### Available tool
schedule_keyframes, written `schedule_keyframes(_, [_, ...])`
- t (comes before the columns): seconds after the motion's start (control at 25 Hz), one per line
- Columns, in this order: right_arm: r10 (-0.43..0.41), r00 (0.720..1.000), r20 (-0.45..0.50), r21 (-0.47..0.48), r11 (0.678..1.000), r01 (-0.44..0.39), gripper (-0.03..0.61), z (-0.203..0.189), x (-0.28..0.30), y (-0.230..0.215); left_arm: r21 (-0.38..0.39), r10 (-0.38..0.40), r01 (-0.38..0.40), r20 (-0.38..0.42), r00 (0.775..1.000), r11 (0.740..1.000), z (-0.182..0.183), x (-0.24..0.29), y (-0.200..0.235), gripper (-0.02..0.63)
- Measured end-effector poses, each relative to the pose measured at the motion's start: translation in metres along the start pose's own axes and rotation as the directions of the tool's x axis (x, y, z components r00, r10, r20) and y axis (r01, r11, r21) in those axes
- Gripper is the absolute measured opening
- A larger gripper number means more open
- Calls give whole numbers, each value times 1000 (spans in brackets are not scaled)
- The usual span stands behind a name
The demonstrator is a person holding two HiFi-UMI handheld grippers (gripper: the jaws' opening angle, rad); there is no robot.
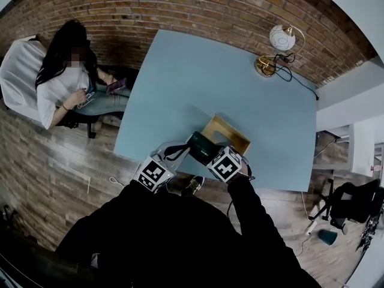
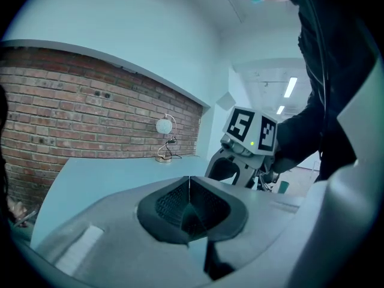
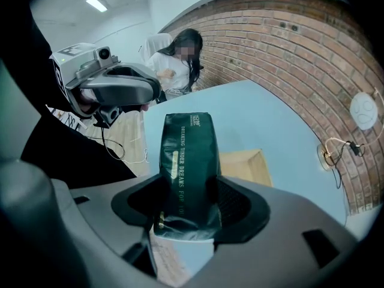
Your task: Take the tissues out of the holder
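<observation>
My right gripper [image 3: 191, 212] has its jaws held fairly wide, both pads pressed against the sides of a dark green soft plastic pack of tissues with pale lettering [image 3: 185, 155], which stands up lengthways between them. The pack is out of the light wooden open-topped box holder [image 3: 243, 167]: in the head view the pack [image 1: 203, 147] hangs just beside the holder's [image 1: 227, 134] near-left corner, over the near edge of the pale blue table [image 1: 198, 83]. My left gripper [image 2: 189, 212] has its jaws brought together with nothing between them; it points almost level across the table, close to the left of the right one, whose marker cube [image 2: 252, 129] fills part of its view. At the table's far corner stands a brass-based lamp with a white globe [image 1: 281, 39], in front of the red brick wall [image 1: 180, 5]. A seated person in a white top [image 1: 63, 86] is off the table's left side.
</observation>
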State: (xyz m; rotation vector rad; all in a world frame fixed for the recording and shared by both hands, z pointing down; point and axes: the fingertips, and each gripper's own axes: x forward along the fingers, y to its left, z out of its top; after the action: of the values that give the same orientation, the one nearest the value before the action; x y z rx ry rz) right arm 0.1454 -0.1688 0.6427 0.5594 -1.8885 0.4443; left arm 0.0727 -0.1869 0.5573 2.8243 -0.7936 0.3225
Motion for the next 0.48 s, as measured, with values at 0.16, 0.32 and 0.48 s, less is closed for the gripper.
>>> schedule_keyframes(0.16, [-11,1000,-6,30,999,11,278,9,11,11,-9,-30,30,-12,999,1000,-11,-12,7,9])
schedule_keyframes(0.32, [-21,1000,-2,59,998,21,279,15,20,20,-13,-66,65,-34,997,998,-24,-20,14,9])
schedule_keyframes(0.48, [-17,1000,-4,87,996,17,279,16,35,25,-15,-100,99,-50,994,995,-37,-22,19,9])
